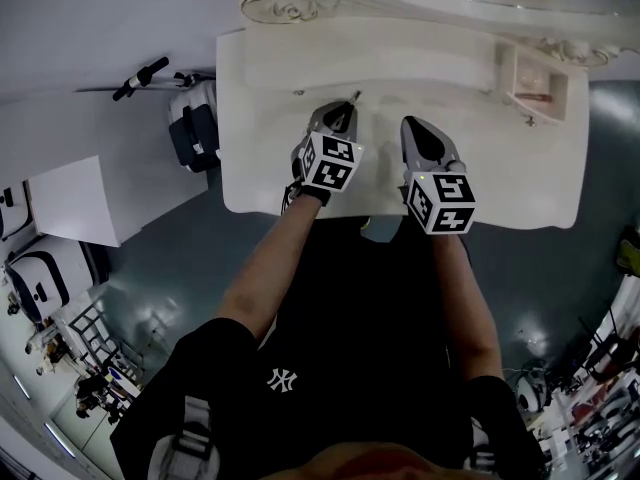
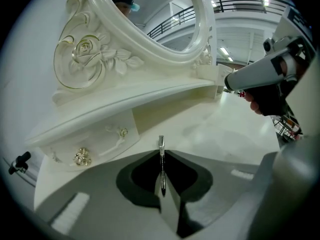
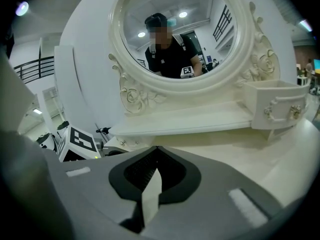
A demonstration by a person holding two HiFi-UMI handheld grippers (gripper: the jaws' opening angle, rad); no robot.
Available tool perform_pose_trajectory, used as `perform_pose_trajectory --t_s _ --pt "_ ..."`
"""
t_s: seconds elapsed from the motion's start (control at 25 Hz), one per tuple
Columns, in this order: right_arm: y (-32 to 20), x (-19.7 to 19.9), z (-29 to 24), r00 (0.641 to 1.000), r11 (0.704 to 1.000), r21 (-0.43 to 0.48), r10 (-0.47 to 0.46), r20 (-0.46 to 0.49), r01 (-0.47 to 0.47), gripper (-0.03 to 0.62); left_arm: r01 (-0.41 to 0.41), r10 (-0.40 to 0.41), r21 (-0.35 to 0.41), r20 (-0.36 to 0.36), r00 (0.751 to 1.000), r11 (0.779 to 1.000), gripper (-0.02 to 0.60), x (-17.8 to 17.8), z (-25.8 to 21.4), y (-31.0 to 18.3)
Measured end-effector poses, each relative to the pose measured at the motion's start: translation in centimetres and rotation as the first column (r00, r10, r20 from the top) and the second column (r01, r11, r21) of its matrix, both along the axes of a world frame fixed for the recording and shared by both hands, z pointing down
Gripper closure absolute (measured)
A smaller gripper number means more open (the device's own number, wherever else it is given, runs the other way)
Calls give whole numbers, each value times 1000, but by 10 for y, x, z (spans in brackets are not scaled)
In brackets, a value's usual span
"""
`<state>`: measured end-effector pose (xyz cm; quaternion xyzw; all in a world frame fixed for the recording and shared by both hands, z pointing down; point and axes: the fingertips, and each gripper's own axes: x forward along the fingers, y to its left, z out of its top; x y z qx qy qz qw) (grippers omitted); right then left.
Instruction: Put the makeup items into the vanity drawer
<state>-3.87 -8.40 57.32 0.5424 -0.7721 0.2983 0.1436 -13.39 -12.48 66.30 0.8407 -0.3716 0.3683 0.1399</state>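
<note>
Cream ornate vanity table (image 1: 260, 148), oval white-framed mirror (image 3: 150, 9) behind. Left tool (image 1: 338, 116) is clamped on a thin silver metal makeup stick (image 2: 161, 159), tip protruding toward 12 o'clock. Right tool (image 1: 415, 128) is closed on nothing. Small open cream drawer (image 1: 540, 83) at 2 o'clock. Stick judged light, rigid, slippery; a mid-shaft hold suits it.

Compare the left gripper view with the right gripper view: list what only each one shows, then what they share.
Only the left gripper view: the left claw shut on a slim metal stick, and the person's right hand. Only the right gripper view: the right claw shut with nothing in it, the pulled-out drawer's front, and the left gripper's marker cube. Both: the ornate white mirror frame and the vanity top.
</note>
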Motion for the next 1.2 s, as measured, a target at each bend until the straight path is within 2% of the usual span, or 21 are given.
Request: perform_pose_trajectory --t_s 0.28,0.56,0.84,1.2 --pt "6 13 -10 999 999 0 39 0 -39 569 -40 41 8 -32 999 999 551 17 -21 11" --pt "14 34 -28 996 996 16 89 -7 -89 569 -115 116 22 -71 991 993 551 50 -53 25" --pt "25 78 -51 987 986 40 162 -18 -162 569 -199 204 58 -114 972 978 551 103 -94 34" --pt "39 148 -78 964 962 80 266 -27 -263 569 -299 318 141 -142 937 944 551 182 -143 34"
